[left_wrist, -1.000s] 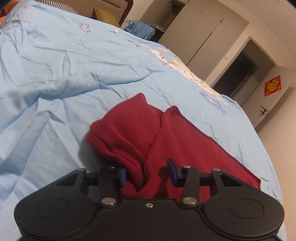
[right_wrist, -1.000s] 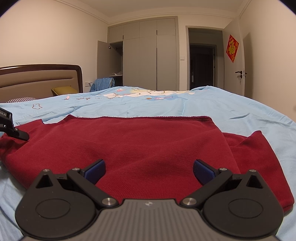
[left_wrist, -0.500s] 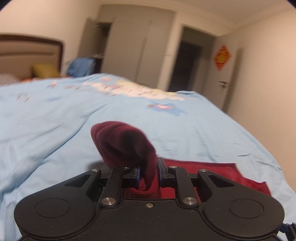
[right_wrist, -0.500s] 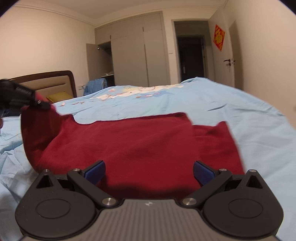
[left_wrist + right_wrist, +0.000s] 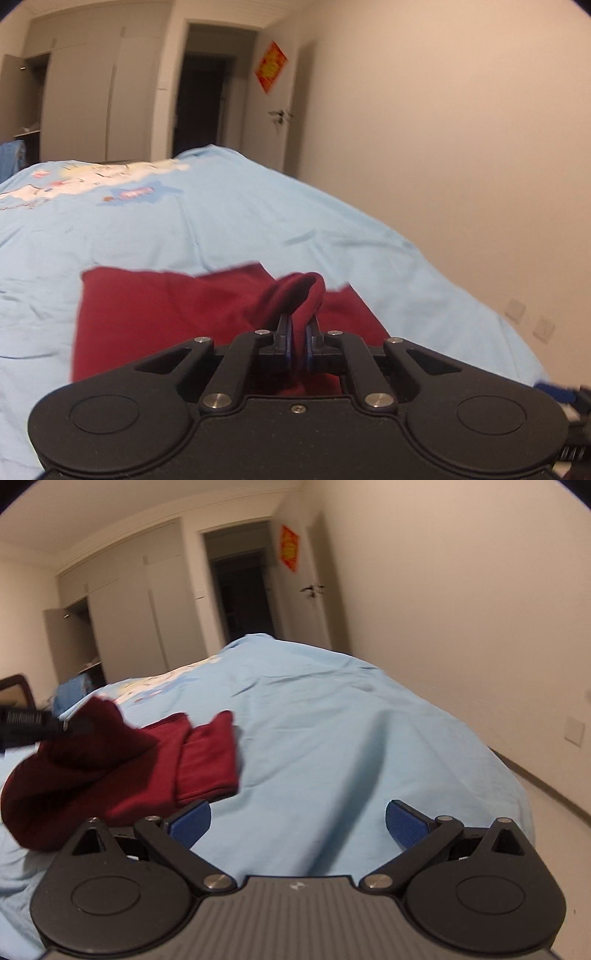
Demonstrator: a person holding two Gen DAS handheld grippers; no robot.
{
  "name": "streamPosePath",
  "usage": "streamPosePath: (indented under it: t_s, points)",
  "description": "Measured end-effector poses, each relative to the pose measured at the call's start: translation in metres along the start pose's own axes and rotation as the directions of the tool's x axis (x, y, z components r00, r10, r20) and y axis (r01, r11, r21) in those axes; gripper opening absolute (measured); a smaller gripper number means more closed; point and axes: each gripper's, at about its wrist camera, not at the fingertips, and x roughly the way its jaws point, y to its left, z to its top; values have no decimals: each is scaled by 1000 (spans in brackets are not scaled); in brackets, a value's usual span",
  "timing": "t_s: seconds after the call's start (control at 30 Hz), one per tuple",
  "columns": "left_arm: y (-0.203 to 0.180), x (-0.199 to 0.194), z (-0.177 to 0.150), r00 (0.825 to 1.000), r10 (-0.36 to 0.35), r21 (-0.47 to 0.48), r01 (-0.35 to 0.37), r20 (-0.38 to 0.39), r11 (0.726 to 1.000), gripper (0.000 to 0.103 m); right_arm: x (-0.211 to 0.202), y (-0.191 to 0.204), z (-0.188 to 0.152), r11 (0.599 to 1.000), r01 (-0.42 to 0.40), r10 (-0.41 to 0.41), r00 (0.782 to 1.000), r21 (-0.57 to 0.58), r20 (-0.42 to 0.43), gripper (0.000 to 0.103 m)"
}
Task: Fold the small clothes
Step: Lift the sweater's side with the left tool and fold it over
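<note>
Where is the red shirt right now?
The red shirt lies on the blue bedsheet, left in the right wrist view, one end pinched in the left tool.

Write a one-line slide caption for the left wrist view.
Left gripper shut on a bunched fold of the dark red garment, lifted above the light blue bedsheet.

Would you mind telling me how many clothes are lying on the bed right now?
1. A single red garment lies on the blue bedsheet, one end pinched and lifted by the left gripper. The right gripper is open beside it. Others may be out of view.
</note>
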Motion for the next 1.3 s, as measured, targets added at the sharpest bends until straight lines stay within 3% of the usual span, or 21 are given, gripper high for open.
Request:
streamPosePath:
  t_s: [0.13, 0.23, 0.37, 0.57, 0.7, 0.83, 0.93, 1.13, 1.23, 1.3]
  points:
    - [-1, -1, -17, 1000, -4, 40, 5, -31, 999, 11, -2, -6, -1, 1000, -5, 4, 1000, 12, 8, 103]
    - [8, -9, -18, 999, -35, 8, 35, -21, 999, 23, 0, -2, -2, 1000, -20, 20, 1000, 5, 0, 103]
    - [5, -21, -21, 999, -41, 21, 41, -3, 999, 51, 5, 6, -2, 999, -39, 39, 999, 1, -8, 103]
    - [3, -43, -30, 999, 8, 70, -11, 34, 998, 67, 5, 6, 0, 997, -70, 70, 997, 25, -25, 103]
    - [2, -43, -36, 998, 59, 129, -62, 28, 990, 67, 13, 7, 8, 982, -167, 171, 985, 88, -35, 103]
    - [1, -40, -41, 994, 105, 167, -107, 20, 980, 50, 30, 17, 26, 960, -255, 263, 963, 111, -62, 103]
    - [4, -39, -44, 994, 112, 169, -112, 10, 979, 40, 45, 27, 43, 923, -363, 373, 925, 130, -66, 103]
    - [8, -34, -52, 994, 106, 149, -104, -6, 983, 36, 75, 67, 70, 870, -490, 494, 867, 58, -64, 103]
    - [8, -32, -57, 994, 107, 156, -104, -10, 982, 36, 102, 84, 75, 853, -518, 521, 846, 57, -111, 94]
    - [6, -32, -59, 994, 109, 164, -106, -9, 981, 35, 118, 94, 76, 856, -513, 516, 845, 59, -141, 82]
